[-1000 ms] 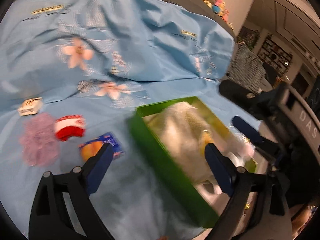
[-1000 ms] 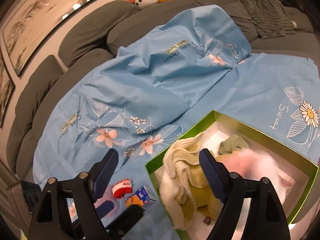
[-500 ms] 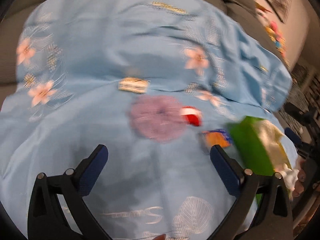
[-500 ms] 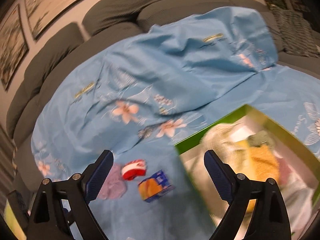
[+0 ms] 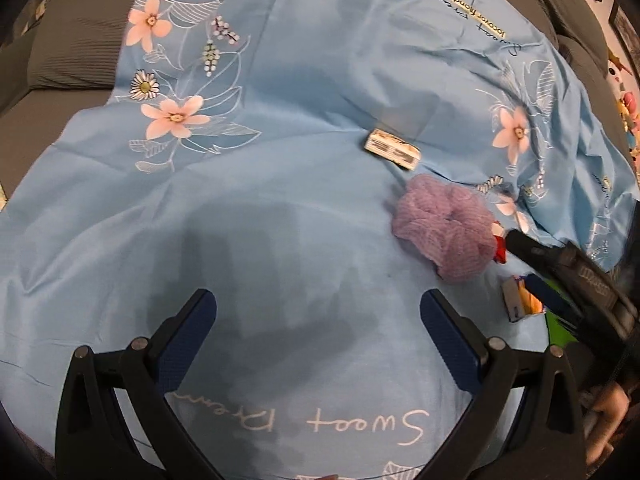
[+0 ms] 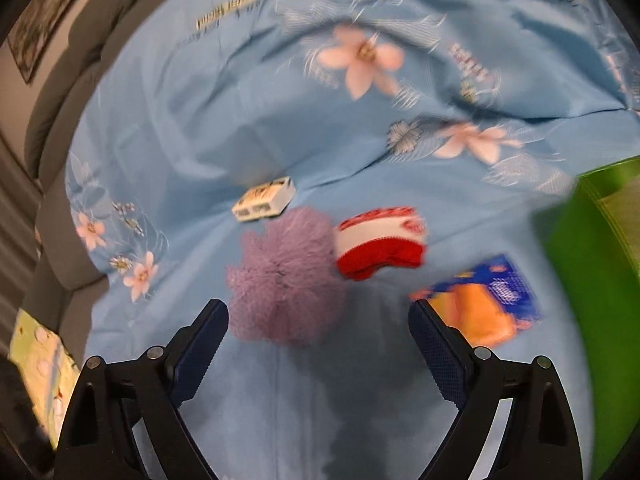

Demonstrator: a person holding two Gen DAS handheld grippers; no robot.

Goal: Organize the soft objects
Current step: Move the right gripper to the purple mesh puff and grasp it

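A purple mesh puff lies on the blue flowered sheet, just ahead of my right gripper. Its jaws are wide and closing, with nothing between them. Beside the puff sit a red and white sock and an orange and blue packet. The green box stands at the right edge. My left gripper hangs open over bare sheet, with the puff to its upper right. The sock is partly hidden behind the right gripper's body.
A small white carton lies behind the puff, also seen as the white carton. The grey sofa runs round the sheet's far side. A pale yellow-green cloth lies at the left edge.
Both grippers have swung left and down, away from the green box, and now face the small items. The right one has come close to the purple puff. Neither holds anything.
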